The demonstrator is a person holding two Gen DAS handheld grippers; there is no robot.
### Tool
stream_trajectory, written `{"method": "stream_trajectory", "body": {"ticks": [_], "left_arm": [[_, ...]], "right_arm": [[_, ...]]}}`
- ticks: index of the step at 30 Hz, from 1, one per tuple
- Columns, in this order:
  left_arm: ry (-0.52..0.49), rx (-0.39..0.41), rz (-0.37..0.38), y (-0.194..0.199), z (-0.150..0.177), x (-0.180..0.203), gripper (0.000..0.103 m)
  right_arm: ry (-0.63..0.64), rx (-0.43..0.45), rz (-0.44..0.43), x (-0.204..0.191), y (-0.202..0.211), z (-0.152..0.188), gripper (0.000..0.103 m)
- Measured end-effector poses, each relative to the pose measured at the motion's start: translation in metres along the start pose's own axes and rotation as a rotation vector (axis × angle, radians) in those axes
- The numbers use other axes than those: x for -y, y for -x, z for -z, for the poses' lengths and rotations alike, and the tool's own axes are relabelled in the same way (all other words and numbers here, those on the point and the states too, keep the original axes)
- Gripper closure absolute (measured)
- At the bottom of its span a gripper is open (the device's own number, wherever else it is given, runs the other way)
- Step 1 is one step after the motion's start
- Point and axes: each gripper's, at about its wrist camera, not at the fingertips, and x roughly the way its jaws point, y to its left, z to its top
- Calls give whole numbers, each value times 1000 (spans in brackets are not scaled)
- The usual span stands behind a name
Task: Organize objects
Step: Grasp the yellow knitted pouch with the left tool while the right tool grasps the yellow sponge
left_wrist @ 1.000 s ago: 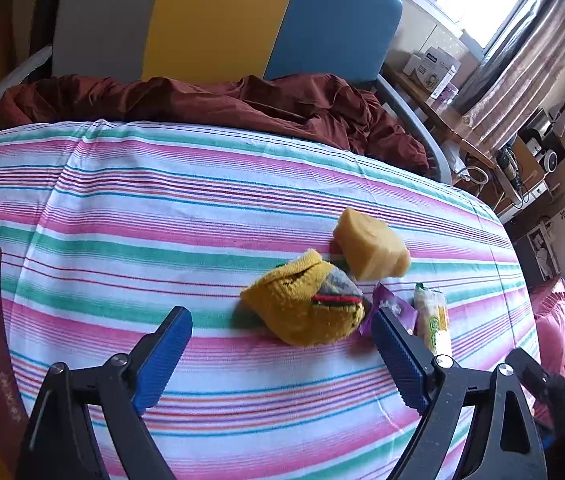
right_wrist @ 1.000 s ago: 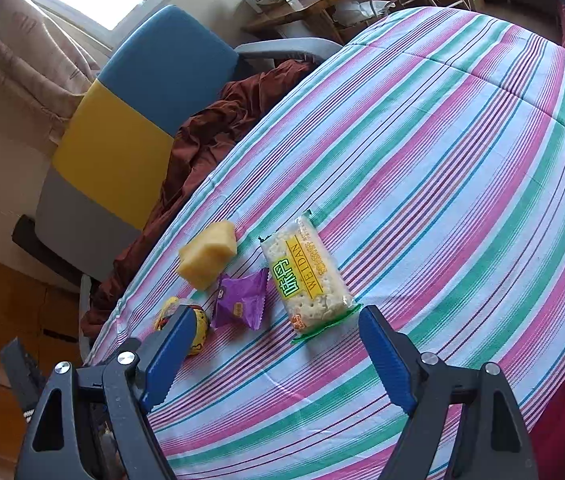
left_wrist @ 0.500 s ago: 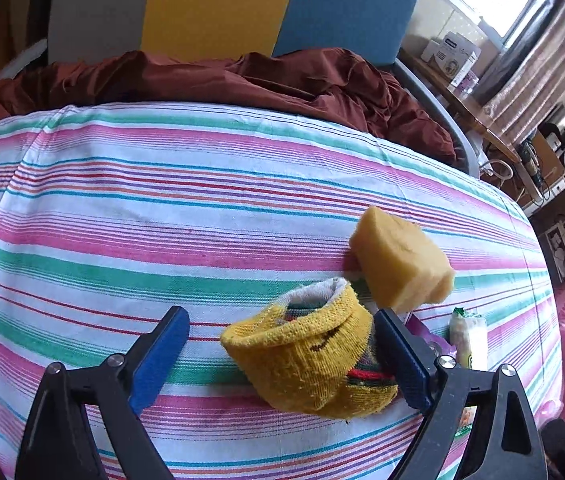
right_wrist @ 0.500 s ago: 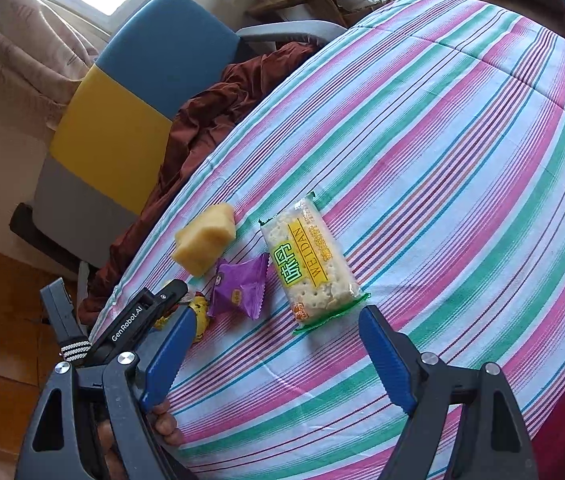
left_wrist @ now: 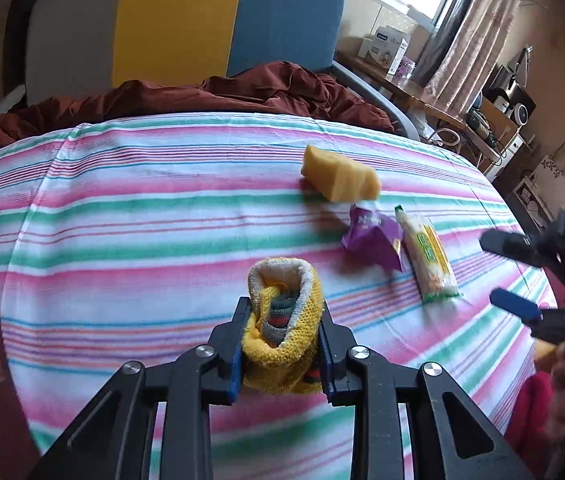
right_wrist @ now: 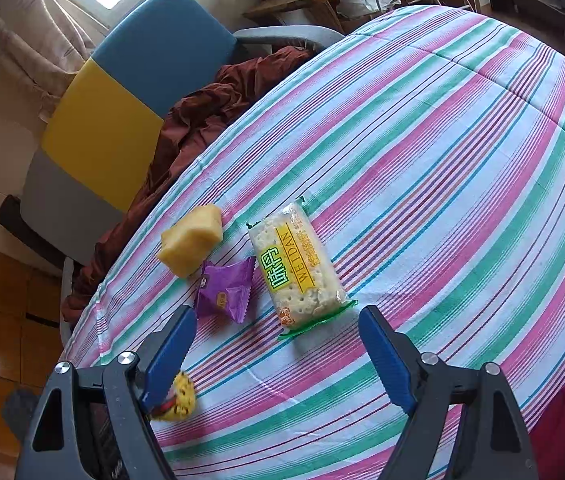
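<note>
At the bottom centre of the left wrist view, the yellow knitted sock (left_wrist: 282, 332) sits squeezed between the fingers of the left gripper (left_wrist: 281, 346), whose jaws have just closed on it above the striped sheet (left_wrist: 142, 220). Up and to the right lie a yellow sponge (left_wrist: 340, 180), a purple packet (left_wrist: 374, 238) and a cracker pack (left_wrist: 430, 260). The right gripper (right_wrist: 278, 352) stands wide apart, holding nothing, just below the cracker pack.

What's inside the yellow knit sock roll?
Through the open top of the yellow sock roll, gripped between the left gripper fingers, a grey, green and red striped knit shows. Anything deeper is covered.
</note>
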Motion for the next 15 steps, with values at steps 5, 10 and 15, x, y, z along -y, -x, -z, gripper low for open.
{"method": "stream_trajectory", "body": {"ticks": [5, 10, 15], "left_arm": [[-82, 47, -44, 32, 48, 2, 74], [-188, 99, -77, 35, 66, 11, 74], [-155, 97, -45, 32, 63, 1, 74]], "right_arm": [[54, -16, -13, -10, -3, 4, 18], [179, -61, -13, -34, -12, 14, 18], [311, -116, 6, -64, -25, 19, 18]]}}
